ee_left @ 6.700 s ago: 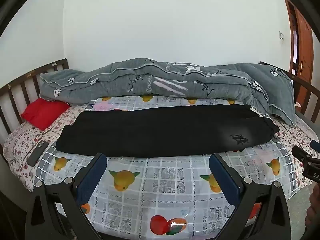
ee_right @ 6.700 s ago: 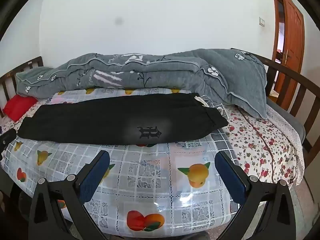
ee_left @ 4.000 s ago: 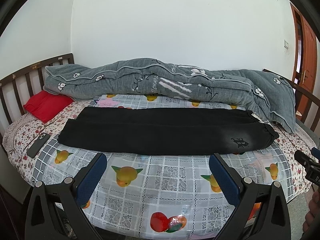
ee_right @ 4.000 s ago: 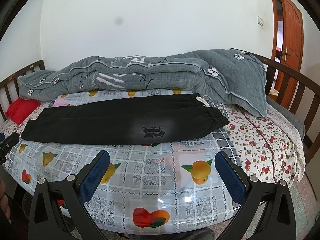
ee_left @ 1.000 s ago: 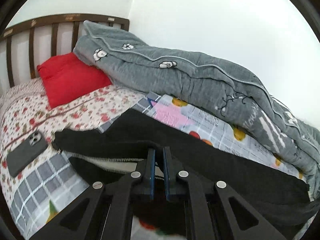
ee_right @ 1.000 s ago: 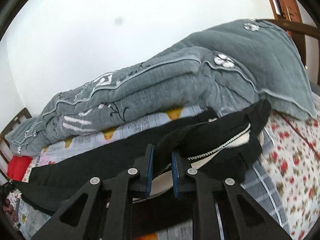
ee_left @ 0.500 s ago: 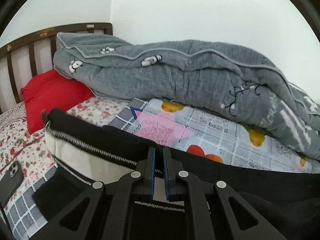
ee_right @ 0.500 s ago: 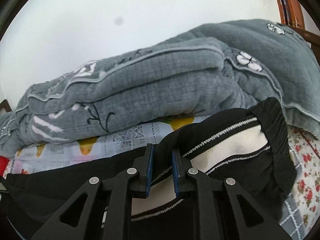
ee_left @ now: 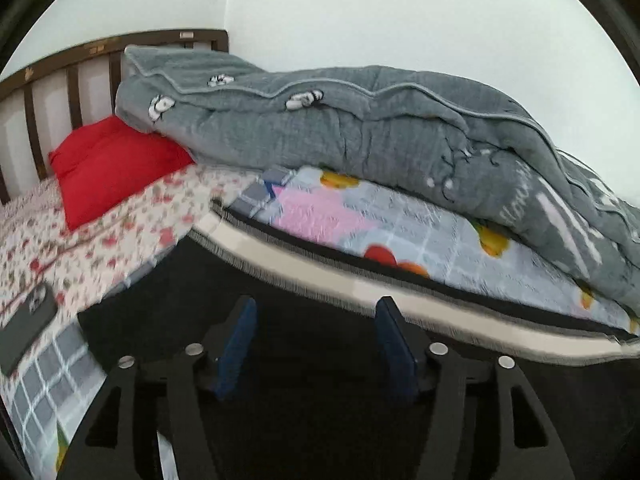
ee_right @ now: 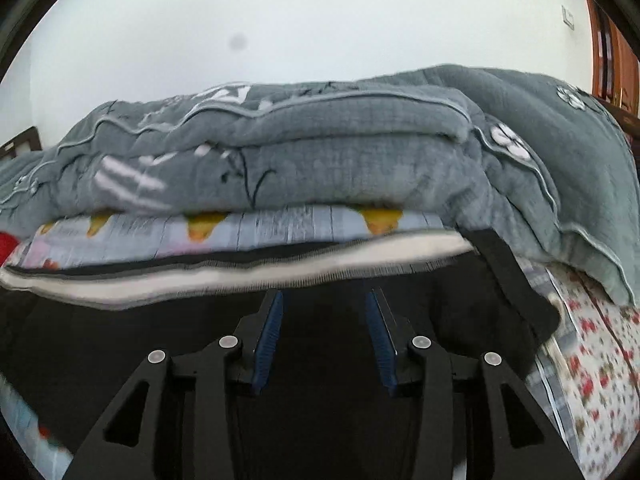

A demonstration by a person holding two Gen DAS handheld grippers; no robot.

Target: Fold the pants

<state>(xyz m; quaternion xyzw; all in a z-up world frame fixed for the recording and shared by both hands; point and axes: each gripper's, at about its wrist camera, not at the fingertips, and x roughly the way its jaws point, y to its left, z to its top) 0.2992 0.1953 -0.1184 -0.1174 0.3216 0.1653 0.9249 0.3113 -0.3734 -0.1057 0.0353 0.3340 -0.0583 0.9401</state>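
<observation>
The black pants [ee_left: 320,344] lie lengthwise on the bed, folded over, with a strip of pale lining along the far edge. My left gripper [ee_left: 314,308] is open just above the black cloth near the leg end and holds nothing. In the right wrist view the pants [ee_right: 320,344] fill the foreground, with the same pale strip [ee_right: 248,270] at the far edge. My right gripper [ee_right: 323,300] is open over the cloth near the waist end, and holds nothing.
A rolled grey quilt [ee_left: 360,120] [ee_right: 320,148] runs along the far side against the wall. A red pillow [ee_left: 108,164] and the wooden headboard [ee_left: 60,76] are at the left. A dark phone [ee_left: 26,328] lies on the floral sheet. A wooden door [ee_right: 612,64] is at the right.
Both grippers were shut on the pants' near edge and carried it over toward the quilt. Now both have opened and let it go, and the cloth lies flat.
</observation>
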